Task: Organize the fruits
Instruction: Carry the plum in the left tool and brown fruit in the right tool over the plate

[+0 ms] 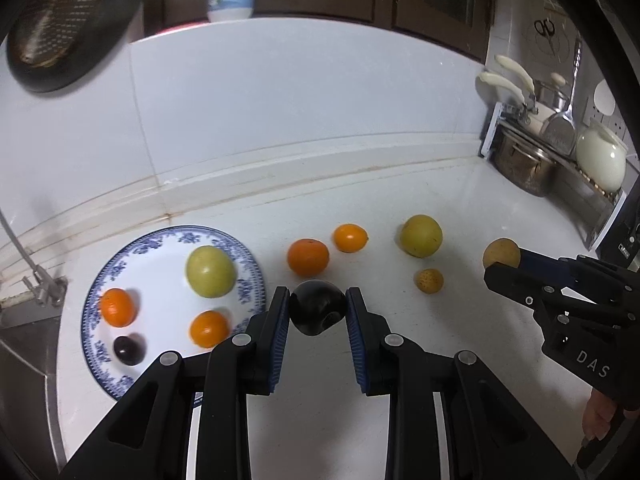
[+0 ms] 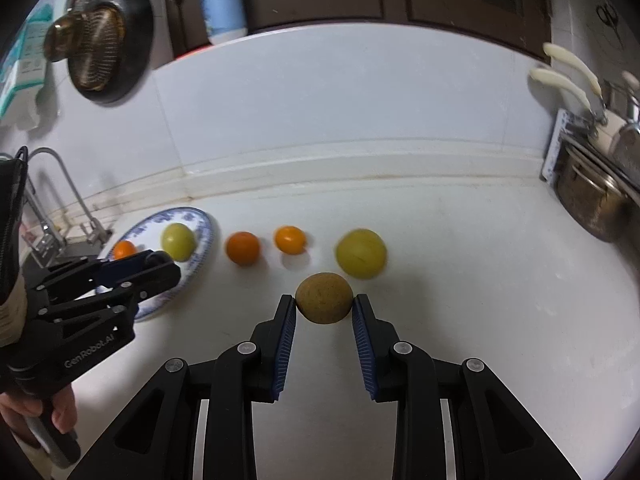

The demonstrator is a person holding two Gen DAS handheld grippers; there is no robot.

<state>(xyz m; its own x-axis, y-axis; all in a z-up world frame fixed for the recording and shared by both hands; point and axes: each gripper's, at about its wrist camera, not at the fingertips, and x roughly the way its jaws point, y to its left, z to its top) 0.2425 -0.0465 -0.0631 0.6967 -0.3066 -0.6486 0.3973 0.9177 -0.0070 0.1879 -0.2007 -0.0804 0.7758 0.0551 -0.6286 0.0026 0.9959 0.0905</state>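
white counter (image 1: 400,360), plate (image 1: 120,264), loose fruits (image 1: 308,257)

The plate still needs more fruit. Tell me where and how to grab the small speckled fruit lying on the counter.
Take the small speckled fruit across its widest middle, coming down from above at the near side. It is round, so any opposing pair of sides works, and it sits apart from the yellow-green fruit behind it, leaving room for both fingers.

Both cams are riding close above the white counter (image 1: 460,208), looking fwd & down toward its back edge. Left cam is sitting nearer the sink-side edge w/ the plate (image 1: 120,264); right cam nearer the pot-side edge. Both are sharing the counter's middle.
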